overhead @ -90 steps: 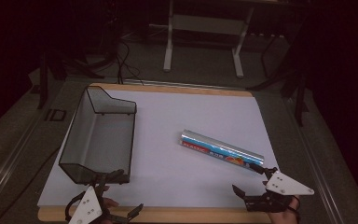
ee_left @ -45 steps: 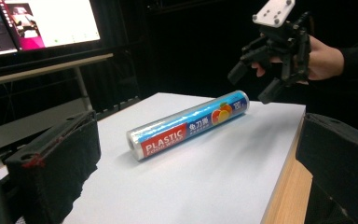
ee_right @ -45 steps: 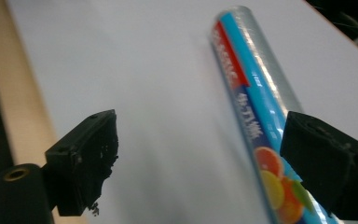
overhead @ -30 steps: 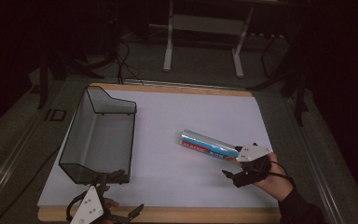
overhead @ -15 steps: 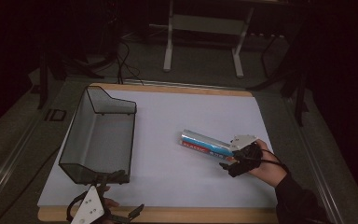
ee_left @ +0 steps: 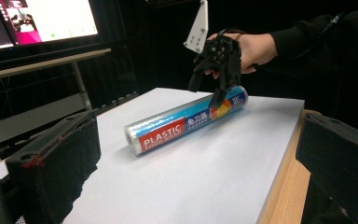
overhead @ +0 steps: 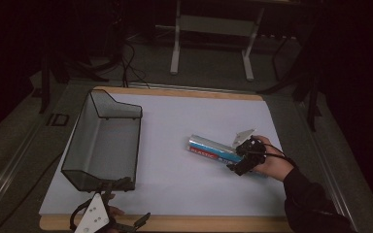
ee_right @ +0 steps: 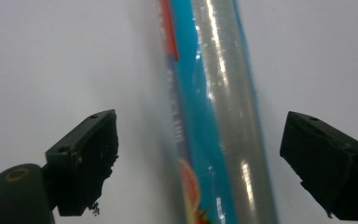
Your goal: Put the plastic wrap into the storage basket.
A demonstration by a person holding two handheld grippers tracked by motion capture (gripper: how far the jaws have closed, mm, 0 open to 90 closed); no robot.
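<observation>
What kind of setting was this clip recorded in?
Likely a lab or recording workspace, not a home: a white sheet covers a wooden tabletop, metal stand legs rise behind it in a dark room, and a lit monitor sits nearby.

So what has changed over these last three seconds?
The right gripper moved from the table's near edge up and inward to the blue and silver plastic wrap roll, now straddling it with jaws open, not closed on it. The roll, the black mesh basket and the left gripper stayed put.
</observation>
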